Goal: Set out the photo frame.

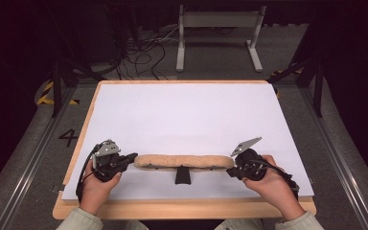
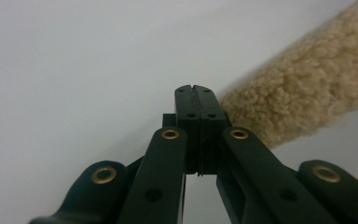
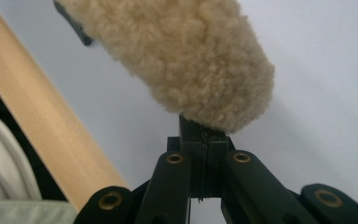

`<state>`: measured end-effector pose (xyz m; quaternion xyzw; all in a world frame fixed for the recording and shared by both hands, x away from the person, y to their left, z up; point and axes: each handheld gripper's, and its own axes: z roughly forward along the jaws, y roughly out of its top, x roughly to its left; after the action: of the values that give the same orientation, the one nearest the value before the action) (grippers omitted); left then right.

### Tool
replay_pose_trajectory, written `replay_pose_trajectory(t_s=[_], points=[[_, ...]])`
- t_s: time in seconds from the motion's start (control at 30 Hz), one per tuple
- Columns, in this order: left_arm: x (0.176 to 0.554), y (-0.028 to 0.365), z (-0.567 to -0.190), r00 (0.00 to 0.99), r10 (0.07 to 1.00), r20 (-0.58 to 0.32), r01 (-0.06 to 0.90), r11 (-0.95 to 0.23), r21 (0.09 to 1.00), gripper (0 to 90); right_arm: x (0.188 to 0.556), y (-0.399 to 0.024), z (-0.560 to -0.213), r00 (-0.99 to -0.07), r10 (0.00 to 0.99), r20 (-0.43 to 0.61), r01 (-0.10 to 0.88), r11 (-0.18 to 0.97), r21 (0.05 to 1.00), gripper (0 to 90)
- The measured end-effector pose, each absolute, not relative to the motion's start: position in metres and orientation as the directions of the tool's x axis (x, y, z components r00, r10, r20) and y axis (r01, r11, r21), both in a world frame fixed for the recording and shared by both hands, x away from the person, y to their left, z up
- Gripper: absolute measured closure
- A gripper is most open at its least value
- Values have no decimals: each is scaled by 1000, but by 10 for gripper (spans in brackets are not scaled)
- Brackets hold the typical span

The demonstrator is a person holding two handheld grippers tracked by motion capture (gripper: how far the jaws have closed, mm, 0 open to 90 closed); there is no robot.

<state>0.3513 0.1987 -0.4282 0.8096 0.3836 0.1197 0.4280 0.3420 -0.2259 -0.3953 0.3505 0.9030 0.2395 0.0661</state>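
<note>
Tan, fleecy, long pad w/ black plastic bracket (a wool-like mop or duster head) [image 1: 184,161] is seen lying flat on the white sheet-covered tabletop [image 1: 187,115], near the person's edge, running left to right between both grippers. Its bracket [image 1: 182,175] sticks out toward the person at mid-length.

Left side: left gripper [image 1: 132,157] is held level, pointed at the pad's left end. In the left gripper view its jaws are pressed together w/ nothing between them; the fleece [image 2: 303,93] sits just beside the closed tips, to their right, prob. touching or nearly so. No grip is taken.

Right side: right gripper [image 1: 230,171] is likewise aimed inward at the pad's right end. In the right gripper view the jaws are also together, empty, and the rounded fleece end [image 3: 191,60] rests just over the tips, touching or close to it. Light wooden table edge [image 3: 42,126] and a pale sleeve [image 3: 9,205] are seen at that view's left.

Progress, as judged: very early stage. Pad is untouched in terms of grasp, flat, not lifted, not folded, cover not pulled off. Grippers are only positioned at both ends. Everything is left: jaws would need to be opened, fleece ends pinched, then the pad moved or worked. Approx. nothing completed beyond approach.
</note>
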Motion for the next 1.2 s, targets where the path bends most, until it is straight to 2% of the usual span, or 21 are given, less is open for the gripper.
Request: replay_pose_trajectory(t_s=[0.33,0.47,1.2], points=[[345,203,-428,678,724,-125,515,-348,783,900,359,-226,-398,-716,697,27,597,592,541,900],[342,202,-427,693,715,-92,493,-376,785,900,360,-222,-401,-724,689,35,597,600,532,900],[336,204,-428,783,613,-107,447,-434,782,900,357,-224,-403,-717,696,21,603,605,521,900]])
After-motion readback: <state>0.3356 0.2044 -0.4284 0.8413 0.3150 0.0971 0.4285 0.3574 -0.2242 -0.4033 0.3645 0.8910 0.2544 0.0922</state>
